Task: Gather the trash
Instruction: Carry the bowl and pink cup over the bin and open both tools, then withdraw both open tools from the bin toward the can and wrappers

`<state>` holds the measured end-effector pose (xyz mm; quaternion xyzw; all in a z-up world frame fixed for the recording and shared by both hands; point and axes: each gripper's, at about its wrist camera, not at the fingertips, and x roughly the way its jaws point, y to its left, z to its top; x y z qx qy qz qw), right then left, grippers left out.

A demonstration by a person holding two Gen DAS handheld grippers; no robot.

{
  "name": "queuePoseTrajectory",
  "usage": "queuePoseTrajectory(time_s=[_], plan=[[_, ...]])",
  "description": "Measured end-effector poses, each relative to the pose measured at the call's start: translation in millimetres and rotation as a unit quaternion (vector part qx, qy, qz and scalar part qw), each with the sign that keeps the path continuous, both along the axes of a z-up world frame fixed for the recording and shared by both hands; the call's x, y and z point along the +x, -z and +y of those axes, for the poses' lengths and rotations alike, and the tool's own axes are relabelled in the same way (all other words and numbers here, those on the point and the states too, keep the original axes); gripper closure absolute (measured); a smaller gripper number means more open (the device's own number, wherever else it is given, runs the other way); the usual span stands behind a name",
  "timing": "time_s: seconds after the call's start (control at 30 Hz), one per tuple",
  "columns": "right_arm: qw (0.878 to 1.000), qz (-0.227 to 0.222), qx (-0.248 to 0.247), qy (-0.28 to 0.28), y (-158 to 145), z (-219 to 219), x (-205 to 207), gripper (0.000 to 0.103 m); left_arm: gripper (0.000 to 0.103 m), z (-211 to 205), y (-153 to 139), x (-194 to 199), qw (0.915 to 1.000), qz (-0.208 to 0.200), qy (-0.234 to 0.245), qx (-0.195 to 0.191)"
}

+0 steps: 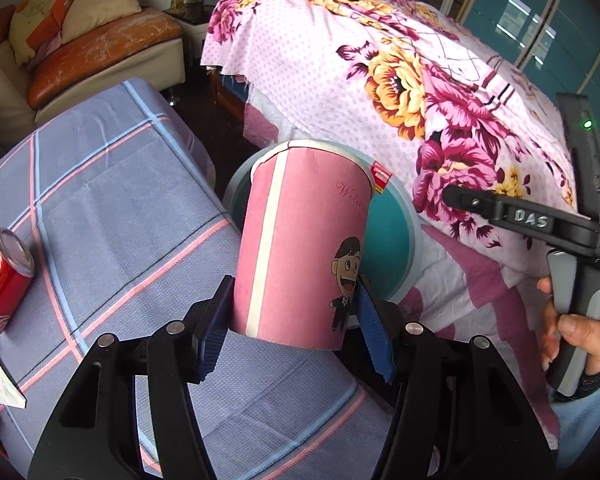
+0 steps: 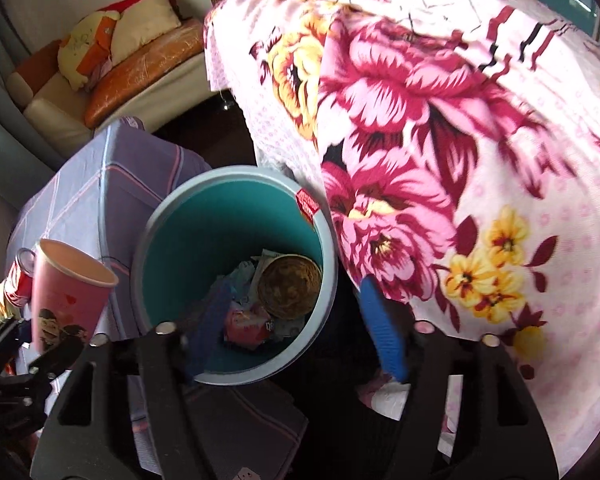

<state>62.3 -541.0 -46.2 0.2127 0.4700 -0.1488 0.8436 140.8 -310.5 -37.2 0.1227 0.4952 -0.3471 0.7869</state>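
Pink paper cup (image 1: pixel 304 244) upright, clamped between left gripper (image 1: pixel 296 320) pads beside the teal bin (image 2: pixel 236 216), which holds trash; right gripper (image 2: pixel 296 320) above bin, jaws spread wide, nothing between them.

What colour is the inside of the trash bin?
Teal inside, with a pale grey-blue rim; the trash bin shows best in the right wrist view.

Left gripper (image 1: pixel 294 328) clamped, right gripper (image 2: pixel 296 332) agape
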Motion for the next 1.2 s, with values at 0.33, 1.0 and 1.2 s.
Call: queuePoseTrajectory(time_s=[0.33, 1.0, 1.2], plan=[[1.000, -0.012, -0.006, 0.010, -25.5, -7.0, -6.0, 0.027, 0.023, -10.8, -4.4, 6.3, 0.9998, -0.008, -0.016, -0.006], [0.998, 0.015, -0.006, -0.058, -40.3, 61.9, 21.4, 0.023, 0.012, 72.2, -23.4, 12.3, 0.9964, -0.013, -0.080, -0.026], [0.996, 0.015, -0.011, -0.085, -51.1, 99.8, 31.4, 0.022, 0.012, 120.6, -31.8, 16.0, 0.9925, -0.018, -0.116, -0.034]])
